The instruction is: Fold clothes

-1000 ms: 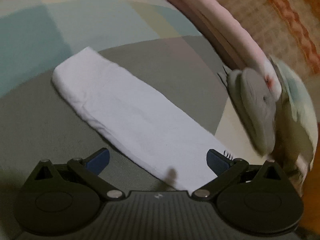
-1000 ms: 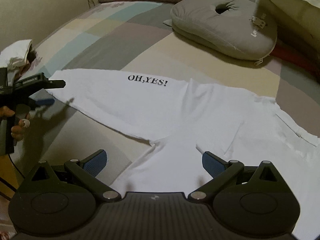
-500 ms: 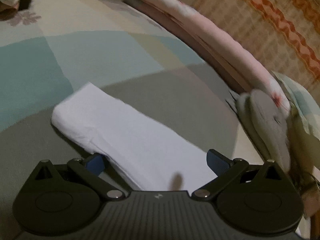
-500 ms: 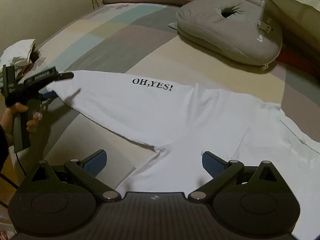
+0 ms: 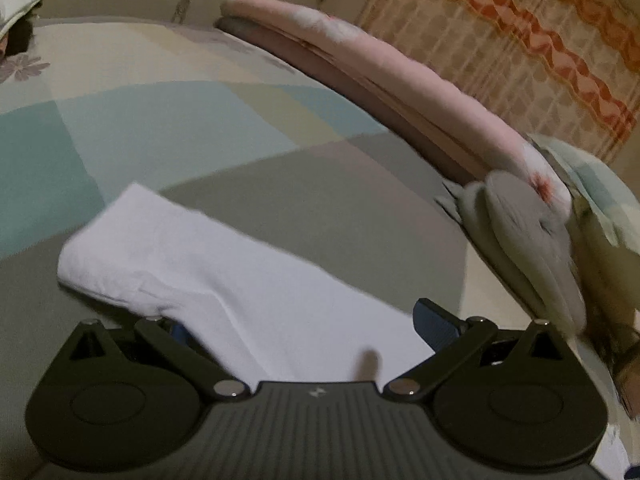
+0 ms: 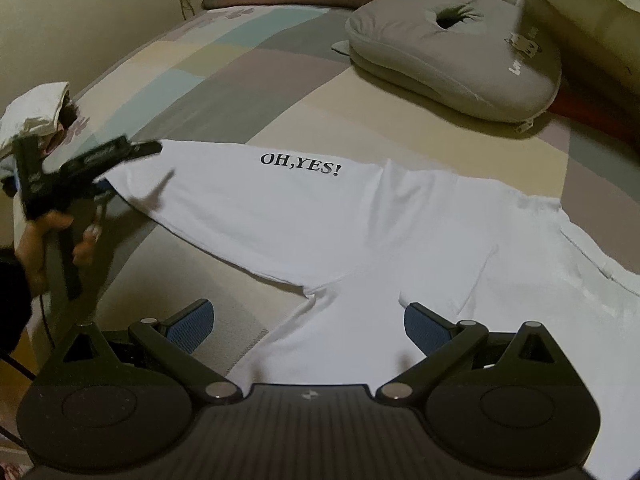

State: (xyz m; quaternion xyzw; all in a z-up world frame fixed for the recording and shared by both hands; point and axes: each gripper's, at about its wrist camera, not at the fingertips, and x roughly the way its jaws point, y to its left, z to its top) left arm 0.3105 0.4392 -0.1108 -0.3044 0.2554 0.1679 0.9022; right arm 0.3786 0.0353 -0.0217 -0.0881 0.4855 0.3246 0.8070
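A white T-shirt (image 6: 320, 216) printed "OH,YES!" lies spread flat on the patchwork bedsheet (image 6: 248, 92). My right gripper (image 6: 308, 316) hovers open over its near part, a blue pad on either side of the cloth. At the shirt's left end a hand (image 6: 36, 240) holds my left gripper (image 6: 120, 168) against the edge. In the left wrist view that end of the shirt (image 5: 224, 272) runs between the open fingers of the left gripper (image 5: 304, 320). The cloth edge drapes over the left finger and mostly hides it.
A grey cushion (image 6: 452, 52) with a hole sits at the back right. A pink folded quilt (image 5: 400, 92) lies along the far side under a patterned curtain (image 5: 520, 20). A white cloth bundle (image 6: 36, 108) rests at the bed's left edge.
The left gripper has moved forward and low onto the shirt's end; the cloth now covers its left finger. The right gripper has drifted slightly and stays open.
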